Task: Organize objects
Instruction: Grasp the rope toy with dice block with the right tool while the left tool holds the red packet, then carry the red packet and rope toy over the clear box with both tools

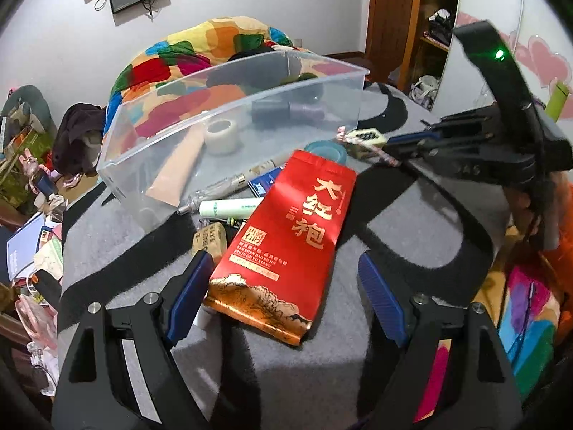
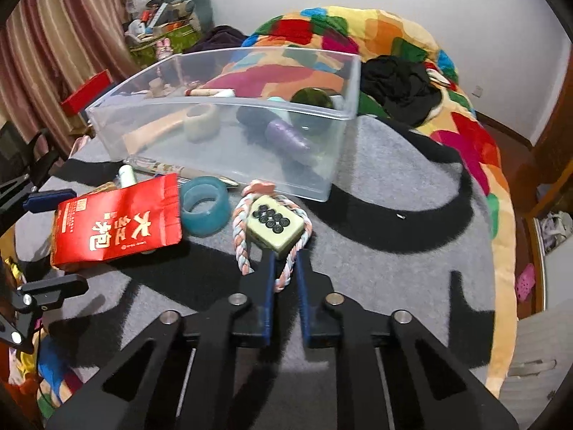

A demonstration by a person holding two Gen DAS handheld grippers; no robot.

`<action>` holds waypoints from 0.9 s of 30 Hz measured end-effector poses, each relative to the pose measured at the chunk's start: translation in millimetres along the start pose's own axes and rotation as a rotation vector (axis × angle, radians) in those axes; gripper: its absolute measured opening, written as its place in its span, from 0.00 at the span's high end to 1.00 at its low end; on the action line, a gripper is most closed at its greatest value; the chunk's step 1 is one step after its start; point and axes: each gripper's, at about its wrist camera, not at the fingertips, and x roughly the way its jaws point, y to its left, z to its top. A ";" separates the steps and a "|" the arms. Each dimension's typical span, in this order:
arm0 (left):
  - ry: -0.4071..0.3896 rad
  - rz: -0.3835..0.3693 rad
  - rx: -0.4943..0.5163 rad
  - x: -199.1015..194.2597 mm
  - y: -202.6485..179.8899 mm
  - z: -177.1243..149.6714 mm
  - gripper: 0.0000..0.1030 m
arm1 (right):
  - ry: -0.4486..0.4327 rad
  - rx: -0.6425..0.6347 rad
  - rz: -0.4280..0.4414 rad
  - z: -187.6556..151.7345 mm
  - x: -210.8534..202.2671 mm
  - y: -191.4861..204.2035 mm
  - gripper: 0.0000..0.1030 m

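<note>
A clear plastic bin (image 1: pixel 229 122) (image 2: pixel 333 179) stands on the grey mat and holds a tape roll (image 1: pixel 222 135), a tube and dark bottles. My right gripper (image 2: pixel 285 256) is shut on a pink-and-blue braided rope (image 2: pixel 239 240) tied around a green mahjong tile (image 2: pixel 275 225); it also shows in the left wrist view (image 1: pixel 388 148). My left gripper (image 1: pixel 286 268) is open, its fingers on either side of a red tea packet (image 1: pixel 286 247) (image 2: pixel 114 222) lying on the mat. A teal tape ring (image 2: pixel 204 205) lies beside the rope.
Pens, a white-green tube (image 1: pixel 229 207) and a small wooden block (image 1: pixel 211 239) lie in front of the bin. A colourful quilt (image 2: pixel 358 32) lies behind the bin, with dark clothes (image 2: pixel 401 82) on it. Clutter lies at the left, a wooden cabinet (image 1: pixel 404 18) at the right.
</note>
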 end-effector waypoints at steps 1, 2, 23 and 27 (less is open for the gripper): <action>0.002 0.002 -0.001 1.2 -0.4 -1.0 0.19 | -0.005 0.010 -0.009 -0.7 -1.8 -2.7 0.94; -0.004 0.013 0.000 1.5 -1.2 -1.7 0.19 | -0.013 0.023 -0.012 -1.4 -4.7 -5.9 0.95; -0.136 0.049 -0.163 -41.0 18.6 -7.7 0.46 | -0.180 0.031 0.033 17.1 -66.9 -3.1 0.95; -0.164 0.042 -0.196 -51.0 22.5 -8.5 0.46 | -0.113 0.026 0.024 9.0 -52.6 -3.6 0.86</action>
